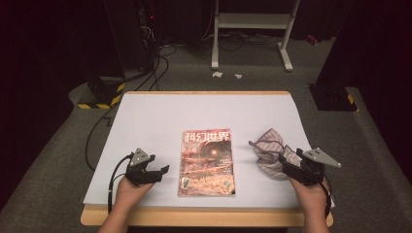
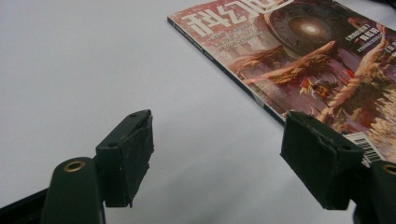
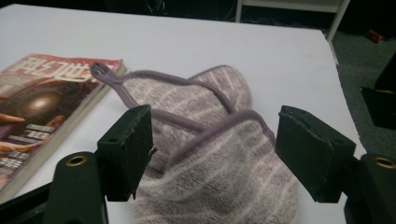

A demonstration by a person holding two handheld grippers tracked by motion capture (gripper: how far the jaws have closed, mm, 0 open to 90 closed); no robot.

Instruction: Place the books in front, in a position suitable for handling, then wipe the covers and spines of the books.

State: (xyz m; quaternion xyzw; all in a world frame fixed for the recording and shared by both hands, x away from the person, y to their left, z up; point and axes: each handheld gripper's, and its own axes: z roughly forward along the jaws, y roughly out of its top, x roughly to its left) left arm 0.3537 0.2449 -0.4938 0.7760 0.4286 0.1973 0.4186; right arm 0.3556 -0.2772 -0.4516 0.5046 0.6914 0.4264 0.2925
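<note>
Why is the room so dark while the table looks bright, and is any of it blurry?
High view: light falls on the white table; the floor and stands behind fade to black. Left gripper view: the magazine cover has a bright spot and is soft at the far edge. Right gripper view: the striped towel is fairly sharp, the background dim.

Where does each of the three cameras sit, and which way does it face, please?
High view: above the person's side, looking forward and down on the table; both forearms, left gripper, right gripper.
Left gripper view: rides the left gripper, open jaws facing the magazine.
Right gripper view: rides the right gripper, open jaws either side of the striped towel.
Both gripper views share the magazine.
</note>
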